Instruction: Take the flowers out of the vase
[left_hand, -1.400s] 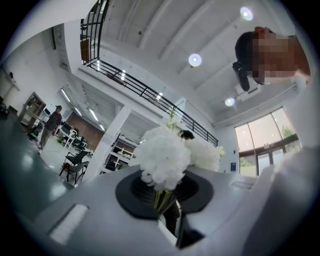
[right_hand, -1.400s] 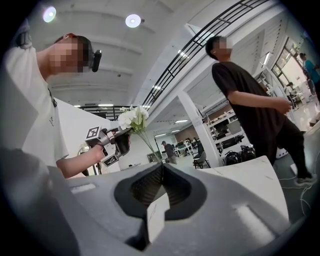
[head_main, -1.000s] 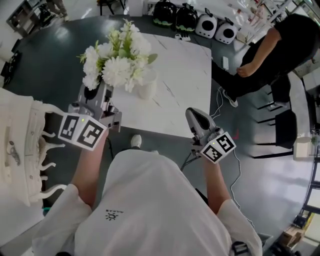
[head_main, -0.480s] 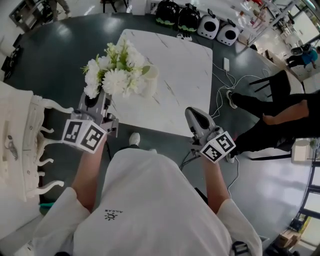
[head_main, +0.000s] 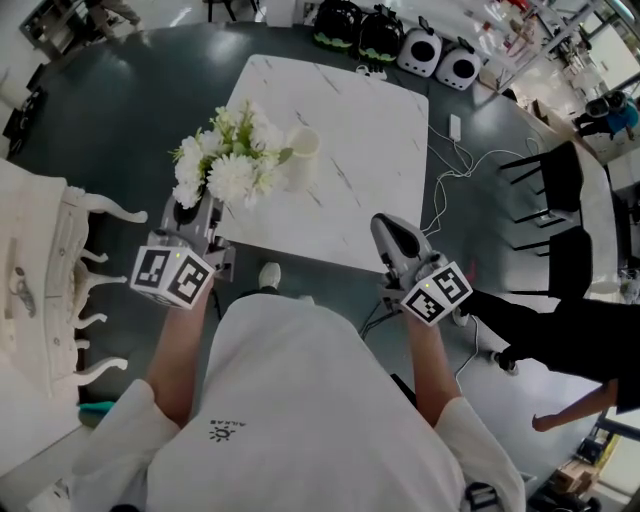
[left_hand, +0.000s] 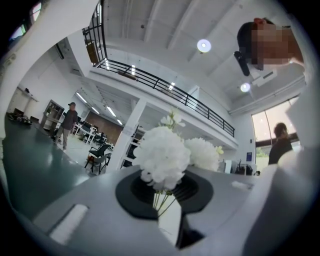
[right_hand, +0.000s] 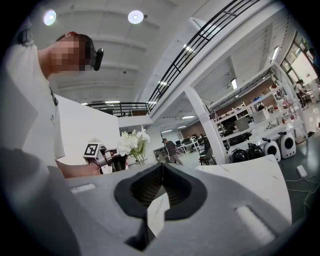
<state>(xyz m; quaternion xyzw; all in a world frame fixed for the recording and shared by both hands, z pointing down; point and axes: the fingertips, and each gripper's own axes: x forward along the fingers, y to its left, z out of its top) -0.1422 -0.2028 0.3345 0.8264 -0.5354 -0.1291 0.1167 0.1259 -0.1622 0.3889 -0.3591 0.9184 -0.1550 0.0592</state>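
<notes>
The jaws of the left gripper (head_main: 205, 212) are closed tight on the thin green stems (left_hand: 163, 200) of the flowers (head_main: 228, 165). In the left gripper view the stems go down between the two grey jaws. The big white flower heads (left_hand: 162, 157) sit right above them.

The jaws of the right gripper (head_main: 385, 228) are closed too. Nothing is between them. In the right gripper view the two dark pads (right_hand: 150, 187) meet at the top, and only a bit of the table shows through the small gap lower down.

The flowers are a white bunch with green leaves. They are out of the vase (head_main: 301, 152). The left gripper holds them up just beside it, over the left edge of the table (head_main: 370, 150). One green leaf points at the vase.

The vase is white and stands upright on the table, near its left side. The table is white with thin grey lines, like marble.

The right gripper hangs near the front edge of the table, well apart from the vase and the flowers. From its own view, the left gripper (right_hand: 107, 159) and the flowers (right_hand: 132, 142) show far off to the left.

A white carved chair (head_main: 45, 290) stands at the far left, on the dark floor.
</notes>
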